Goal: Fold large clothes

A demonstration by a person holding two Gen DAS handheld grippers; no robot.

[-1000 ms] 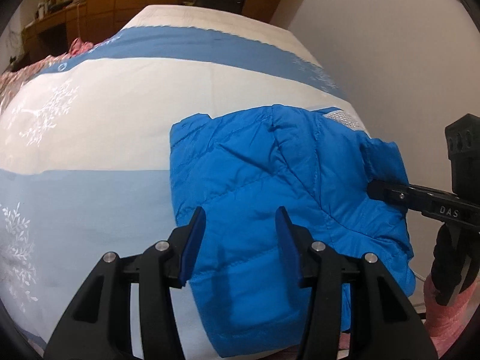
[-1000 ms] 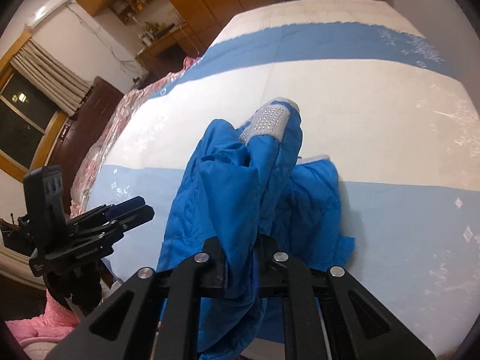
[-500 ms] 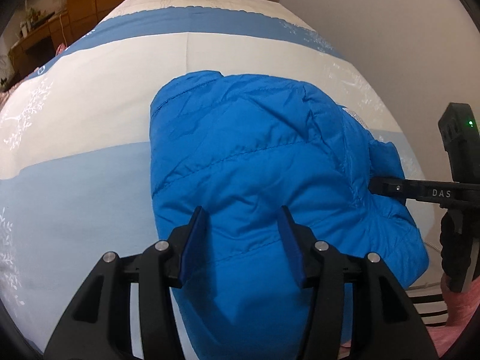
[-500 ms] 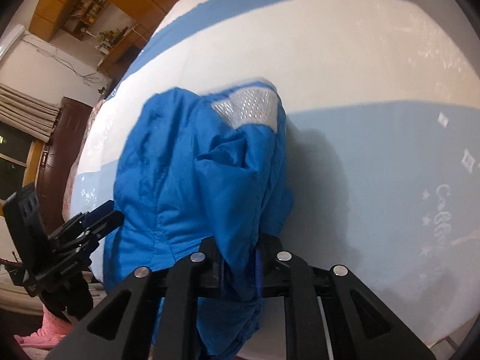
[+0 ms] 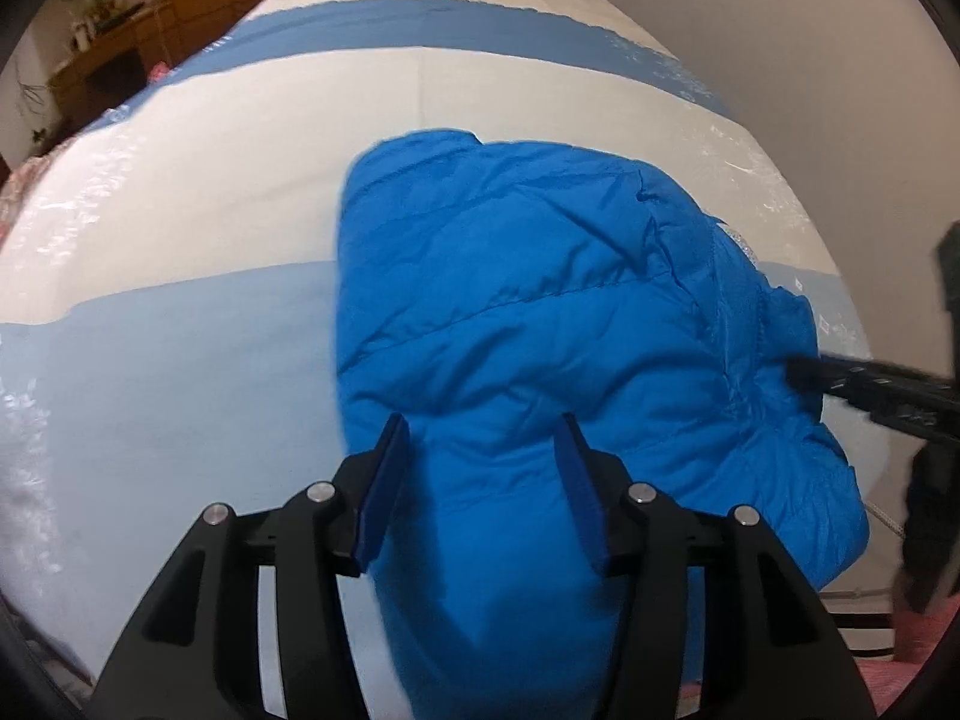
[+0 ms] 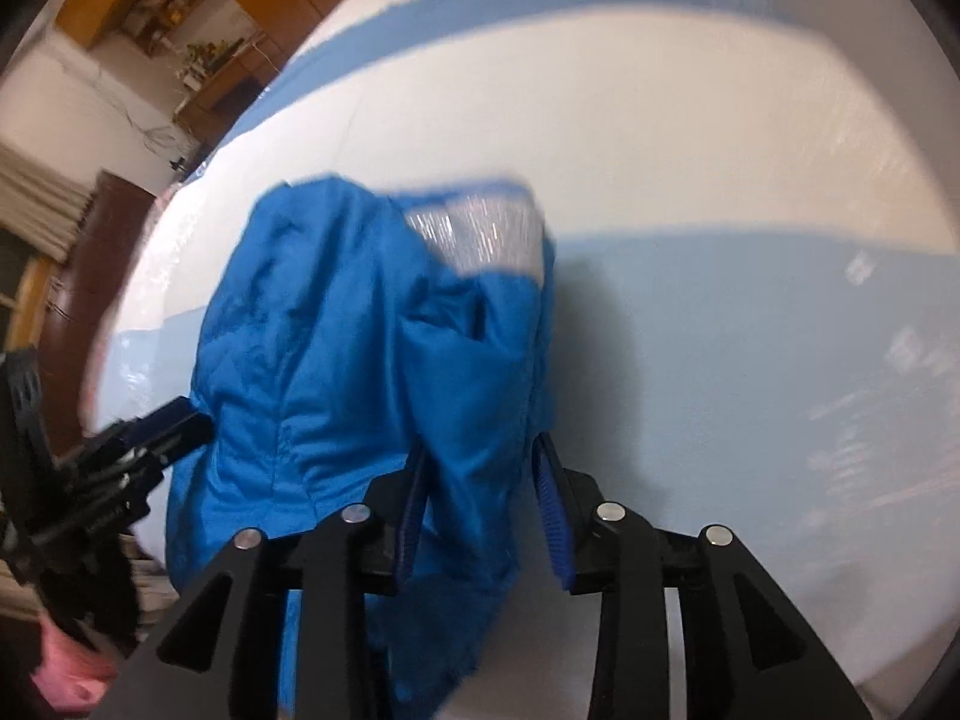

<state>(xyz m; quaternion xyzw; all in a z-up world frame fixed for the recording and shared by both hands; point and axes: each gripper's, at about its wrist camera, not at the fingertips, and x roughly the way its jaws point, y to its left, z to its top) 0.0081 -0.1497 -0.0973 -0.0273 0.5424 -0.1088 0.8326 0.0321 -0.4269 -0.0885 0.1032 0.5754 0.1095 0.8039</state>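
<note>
Left gripper angled steeply down, jaws parted, blue pads clear of fabric, right gripper angled steeply down, jaws just opening, cloth between them

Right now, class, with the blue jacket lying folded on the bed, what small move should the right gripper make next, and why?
Probably draw the right gripper back. Its jaws have just been opening, and the blue jacket fabric between them looks slack while the bundle rests on the bed. The left gripper is open too.
</note>
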